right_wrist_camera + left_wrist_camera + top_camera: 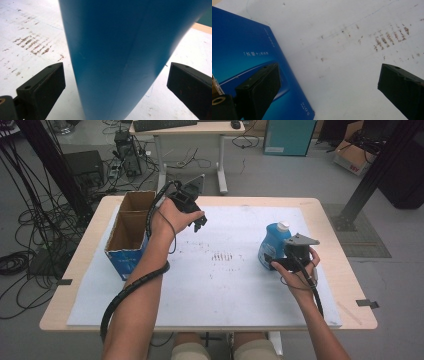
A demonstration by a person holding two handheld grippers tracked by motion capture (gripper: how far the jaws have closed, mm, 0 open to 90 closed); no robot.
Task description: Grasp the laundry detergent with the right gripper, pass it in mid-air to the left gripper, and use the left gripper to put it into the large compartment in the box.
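Note:
A blue bottle [271, 244] with a white cap stands upright on the white mat [220, 285] at the right. My right gripper [276, 262] is open right in front of it. In the right gripper view the bottle [120, 55] stands between the two jaws, with gaps on both sides. An open cardboard box [131, 231] with blue printed sides rests at the left of the mat. My left gripper [200, 222] is held above the mat just right of the box, open with nothing in it. The left gripper view looks down on the box's blue side [247, 57] and the stained mat [352, 50].
The mat has brown scuff marks [222, 256] in its middle. The wooden table [345, 270] edge runs around the mat. Behind the table stand a desk [187, 130], cables on the floor [30, 235] and a black frame post [372, 170].

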